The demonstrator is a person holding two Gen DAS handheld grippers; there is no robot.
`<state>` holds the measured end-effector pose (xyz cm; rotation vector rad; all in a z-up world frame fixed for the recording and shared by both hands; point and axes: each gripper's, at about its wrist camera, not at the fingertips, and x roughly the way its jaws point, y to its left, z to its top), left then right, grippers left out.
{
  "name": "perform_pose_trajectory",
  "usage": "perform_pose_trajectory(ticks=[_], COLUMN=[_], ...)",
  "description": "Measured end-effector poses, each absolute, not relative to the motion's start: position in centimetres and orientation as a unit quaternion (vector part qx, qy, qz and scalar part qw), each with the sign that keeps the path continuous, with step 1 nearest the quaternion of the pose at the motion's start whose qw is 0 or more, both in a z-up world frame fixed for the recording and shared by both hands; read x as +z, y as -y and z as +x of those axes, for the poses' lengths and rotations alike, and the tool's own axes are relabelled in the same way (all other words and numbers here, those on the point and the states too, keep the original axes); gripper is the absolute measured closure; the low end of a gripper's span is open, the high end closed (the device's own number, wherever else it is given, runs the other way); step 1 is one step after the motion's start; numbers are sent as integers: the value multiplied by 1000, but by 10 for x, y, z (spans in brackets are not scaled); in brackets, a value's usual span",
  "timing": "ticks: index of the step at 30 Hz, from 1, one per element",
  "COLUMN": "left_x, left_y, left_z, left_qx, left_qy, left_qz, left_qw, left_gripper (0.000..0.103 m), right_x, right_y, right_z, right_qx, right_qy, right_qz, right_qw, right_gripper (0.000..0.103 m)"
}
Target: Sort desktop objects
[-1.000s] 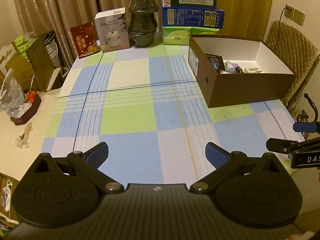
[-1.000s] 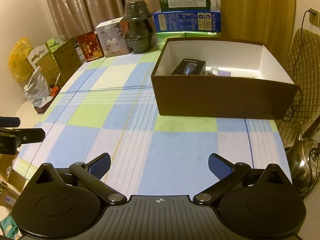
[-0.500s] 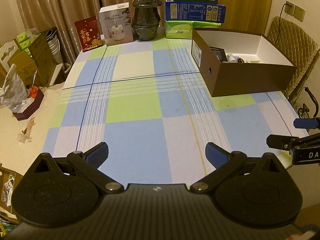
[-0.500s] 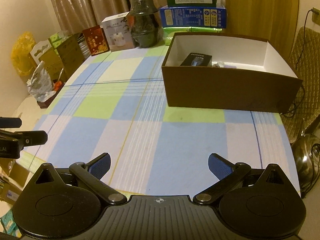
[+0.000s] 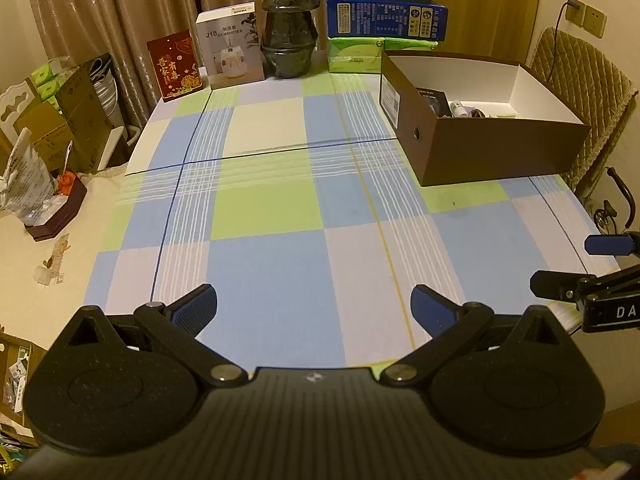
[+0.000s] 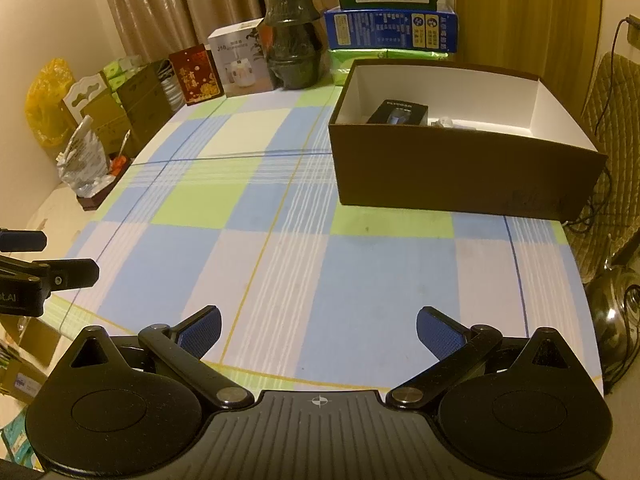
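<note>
I am holding both grippers low over the near edge of a table covered in a blue, green and white checked cloth (image 5: 280,208). The left gripper (image 5: 314,304) has its blue-padded fingers spread wide apart with nothing between them. The right gripper (image 6: 318,326) is spread just as wide and is likewise holding nothing. Each gripper shows at the edge of the other's view, so they sit side by side, a little apart.

The sorted desktop objects are in an open brown cardboard box (image 6: 460,176) with a white inside, standing on the far right part of the table. Inside it, at its left end, lies a small black package (image 6: 398,112), and just beside that are a few small pale items (too small for me to tell what they are).

Along the far edge of the table, in front of beige curtains, stand a red card (image 5: 174,66), a white humidifier box (image 5: 230,56), a dark stack of bowls (image 5: 290,36), and a pile of green and blue cartons (image 5: 386,18). A quilted chair (image 5: 576,80) sits behind the brown box, on the right.
</note>
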<state>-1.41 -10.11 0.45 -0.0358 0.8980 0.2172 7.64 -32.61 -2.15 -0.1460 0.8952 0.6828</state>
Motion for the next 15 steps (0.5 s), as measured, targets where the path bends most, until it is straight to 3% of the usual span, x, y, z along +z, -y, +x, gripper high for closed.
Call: perform_pose_trajectory(ticks=[15], left_x=[3], left_y=[109], left_z=[-7], left_qx=[100], left_qy=[-432], left_qz=[-13], left_qw=[896], left_gripper=[1], right_x=[-23], right_y=[332], right_z=[84], right_qx=[323], right_qy=[-427], right_qz=[-66], right_qw=[842], right_gripper=[2])
